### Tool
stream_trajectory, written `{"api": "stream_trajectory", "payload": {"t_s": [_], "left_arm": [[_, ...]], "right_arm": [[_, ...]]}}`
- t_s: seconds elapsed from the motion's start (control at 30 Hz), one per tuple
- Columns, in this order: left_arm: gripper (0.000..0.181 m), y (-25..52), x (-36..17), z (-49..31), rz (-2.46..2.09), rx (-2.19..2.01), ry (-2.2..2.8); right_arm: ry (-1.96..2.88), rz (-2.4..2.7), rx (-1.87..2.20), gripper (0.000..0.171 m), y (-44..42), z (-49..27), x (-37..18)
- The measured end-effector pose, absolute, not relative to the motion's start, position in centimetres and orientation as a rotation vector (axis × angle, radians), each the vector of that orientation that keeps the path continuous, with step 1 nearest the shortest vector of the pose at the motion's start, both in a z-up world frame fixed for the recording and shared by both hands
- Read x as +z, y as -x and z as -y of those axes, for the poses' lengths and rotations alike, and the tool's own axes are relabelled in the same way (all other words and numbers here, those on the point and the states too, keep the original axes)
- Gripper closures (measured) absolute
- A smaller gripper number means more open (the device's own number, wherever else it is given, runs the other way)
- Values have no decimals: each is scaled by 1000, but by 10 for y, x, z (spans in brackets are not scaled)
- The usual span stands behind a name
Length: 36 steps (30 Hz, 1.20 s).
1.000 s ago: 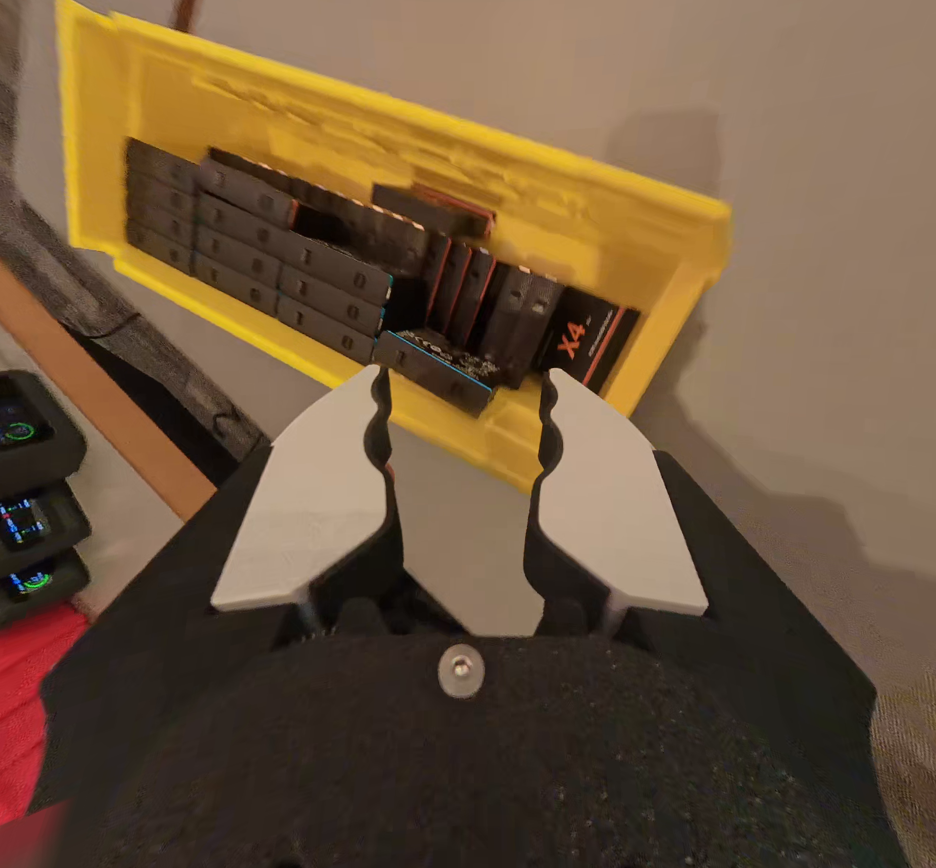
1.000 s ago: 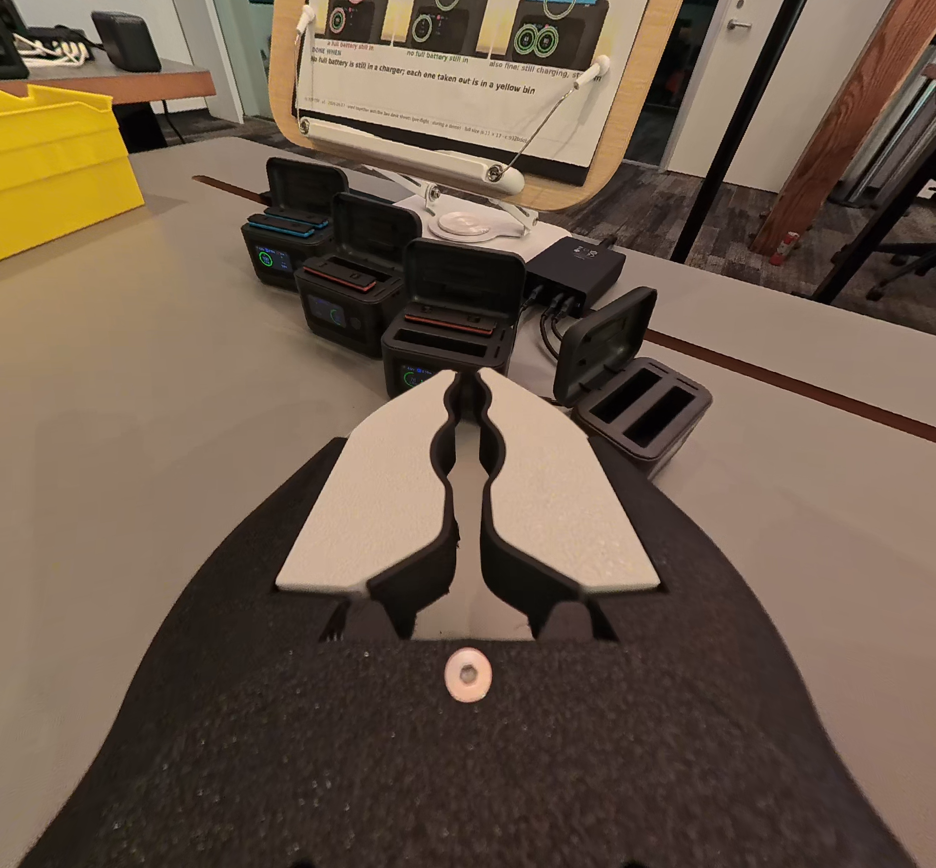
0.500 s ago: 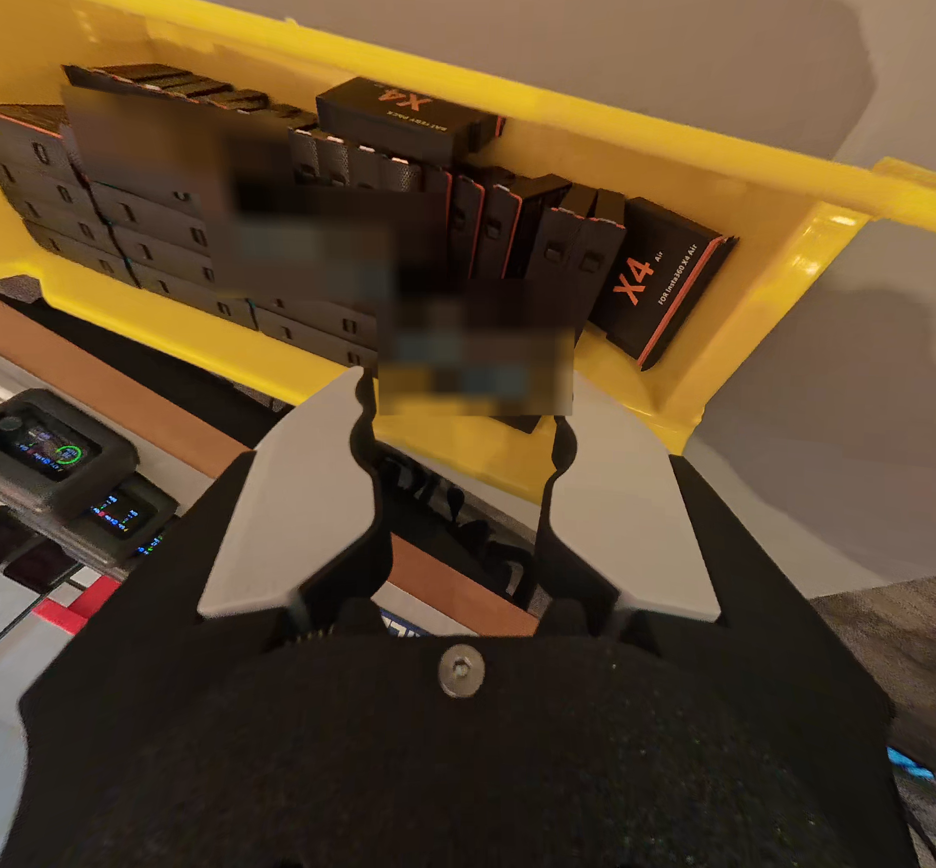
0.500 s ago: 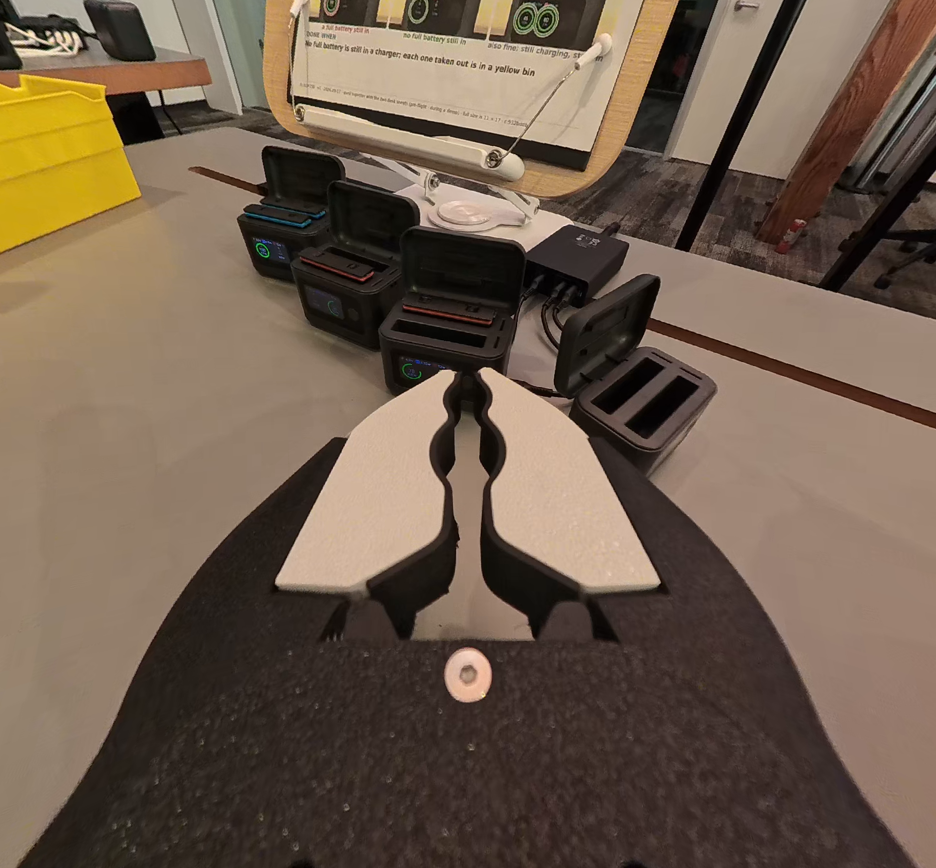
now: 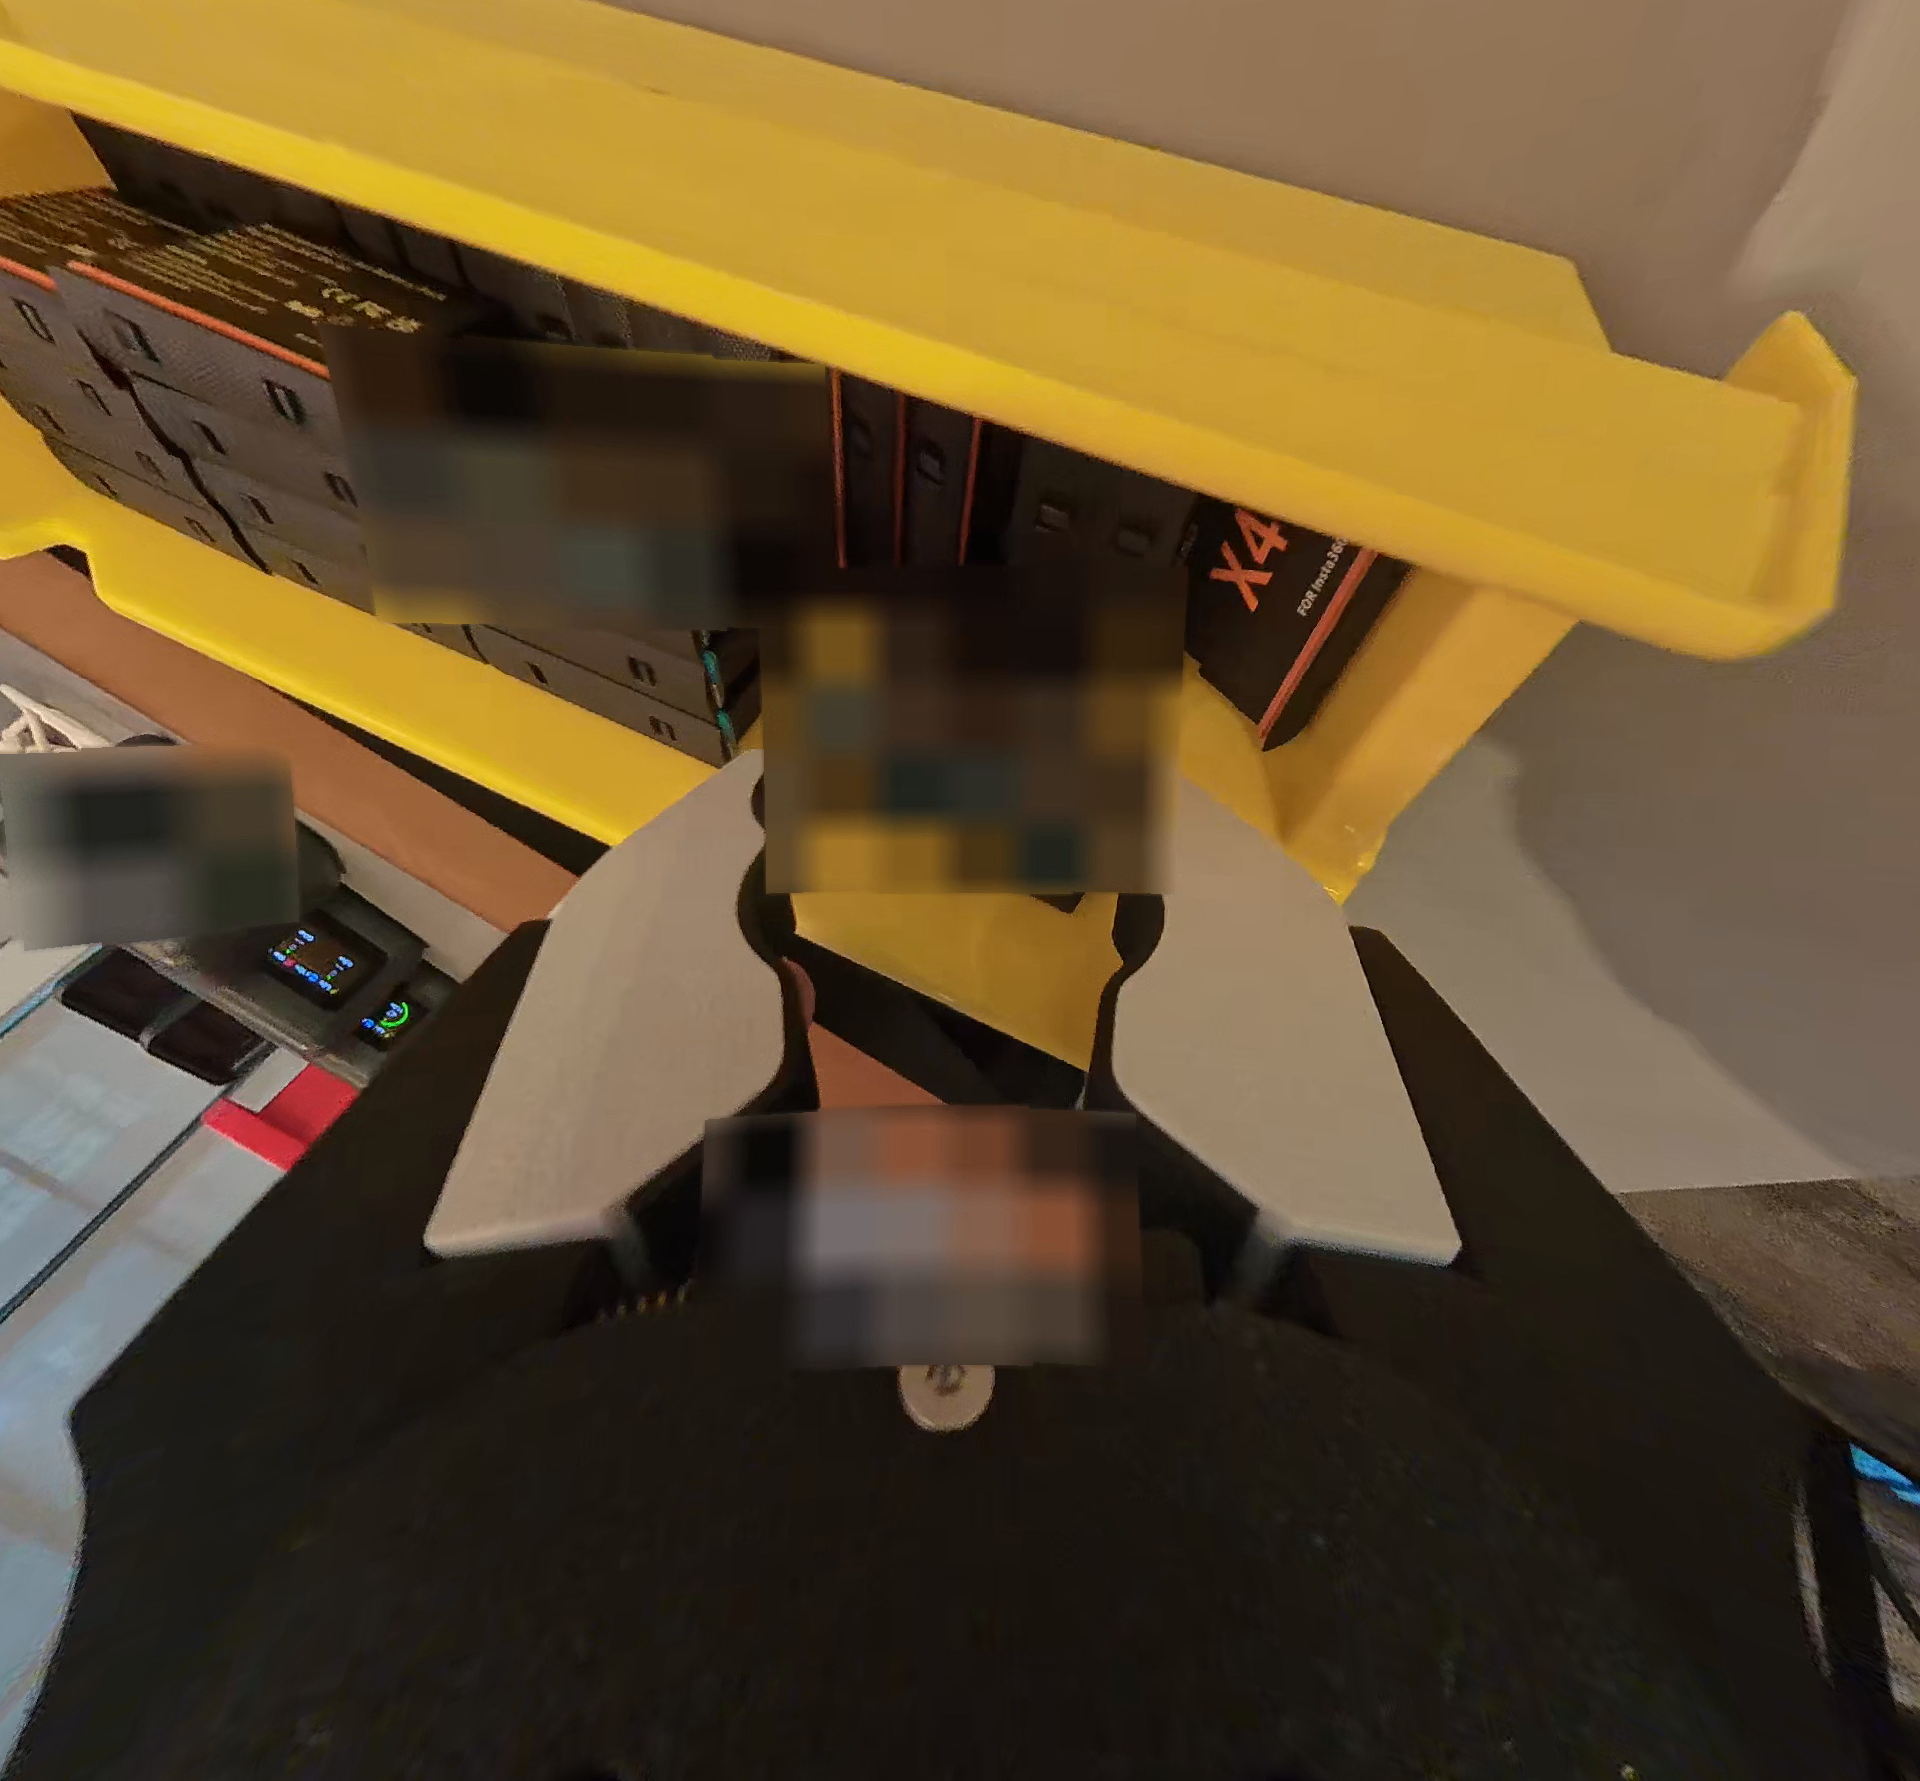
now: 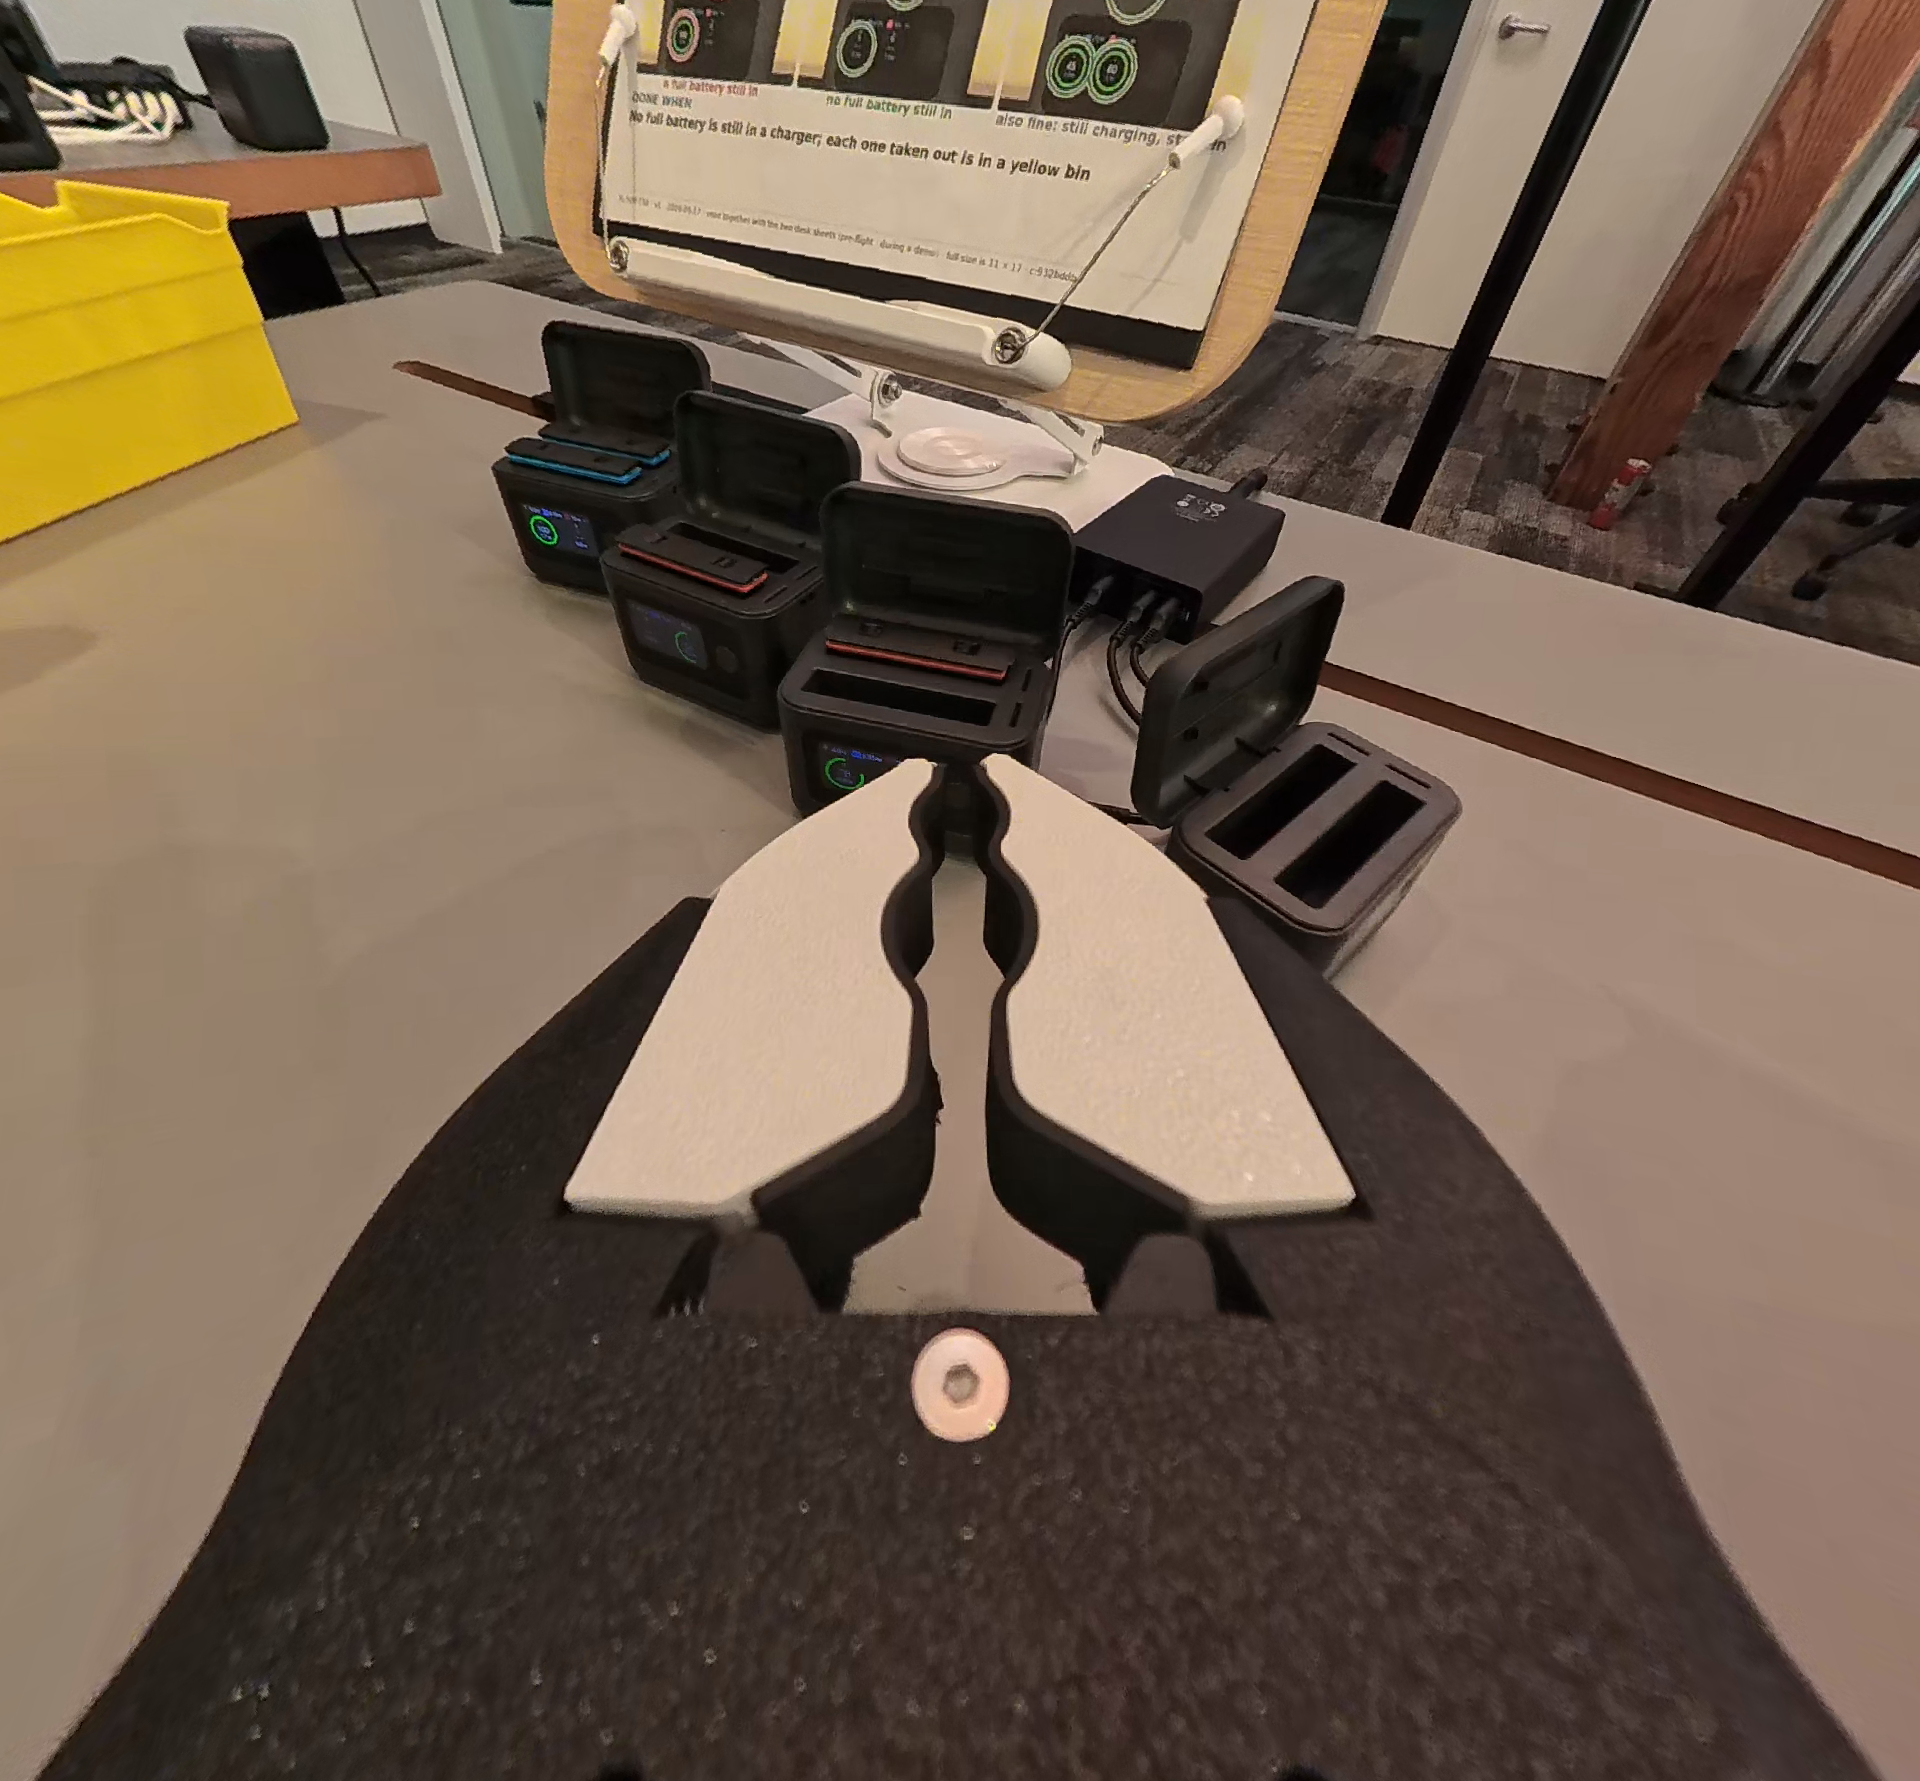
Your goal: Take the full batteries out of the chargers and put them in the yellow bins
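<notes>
In the left wrist view a yellow bin (image 5: 1039, 297) holds several black batteries (image 5: 1081, 516), some with orange edges, packed in rows. My left gripper (image 5: 966, 796) is open, its tips at the bin's near wall; a blur patch covers the gap between them. In the right wrist view my right gripper (image 6: 961, 781) is shut and empty, low over the table before a row of open chargers. One holds blue-edged batteries (image 6: 582, 469), one an orange-edged battery (image 6: 696, 573), one an orange-edged battery and a free slot (image 6: 914, 682), and one is empty (image 6: 1320, 827).
A yellow bin (image 6: 125, 360) stands at the table's left. An instruction board on a white stand (image 6: 935, 121) and a black power hub (image 6: 1174, 536) with cables sit behind the chargers. Charger screens (image 5: 332, 962) show at the left view's lower left.
The left gripper has swung in and tilted over the bin, which now fills the upper view; it stays open. The right gripper has hardly moved and stays shut.
</notes>
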<state>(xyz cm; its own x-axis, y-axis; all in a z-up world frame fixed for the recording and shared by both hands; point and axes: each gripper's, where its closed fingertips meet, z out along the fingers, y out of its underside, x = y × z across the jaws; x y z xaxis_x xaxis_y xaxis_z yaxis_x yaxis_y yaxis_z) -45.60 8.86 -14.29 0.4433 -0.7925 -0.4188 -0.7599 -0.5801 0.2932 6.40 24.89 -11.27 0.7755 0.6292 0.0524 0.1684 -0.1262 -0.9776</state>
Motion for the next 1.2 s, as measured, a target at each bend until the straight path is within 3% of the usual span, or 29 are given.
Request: {"api": "stream_trajectory", "payload": {"t_s": [0.03,0.47,0.63,0.8,1.0,1.1,1.2], "left_arm": [[122,454,-143,-88,1419,-804,-2626],[122,449,-104,-89,1432,-715,-3001],[122,394,-68,-91,1640,-423,-3263],[122,274,-38,-87,2119,163,-3363],[122,135,-35,-84,2629,867,-3139],[122,95,-39,-87,2750,1039,-3022],[122,74,-41,-93,2793,1111,-2979]], "right_arm": [[1680,640,444,168,-63,-249,-113],[1671,661,440,168,-59,-246,-112],[1620,760,539,166,-36,-229,-107],[1526,984,994,156,36,-160,-94],[1456,940,1839,121,96,-73,-60],[1448,727,2118,126,88,-79,-47],[1425,579,2231,146,72,-91,-44]]}}
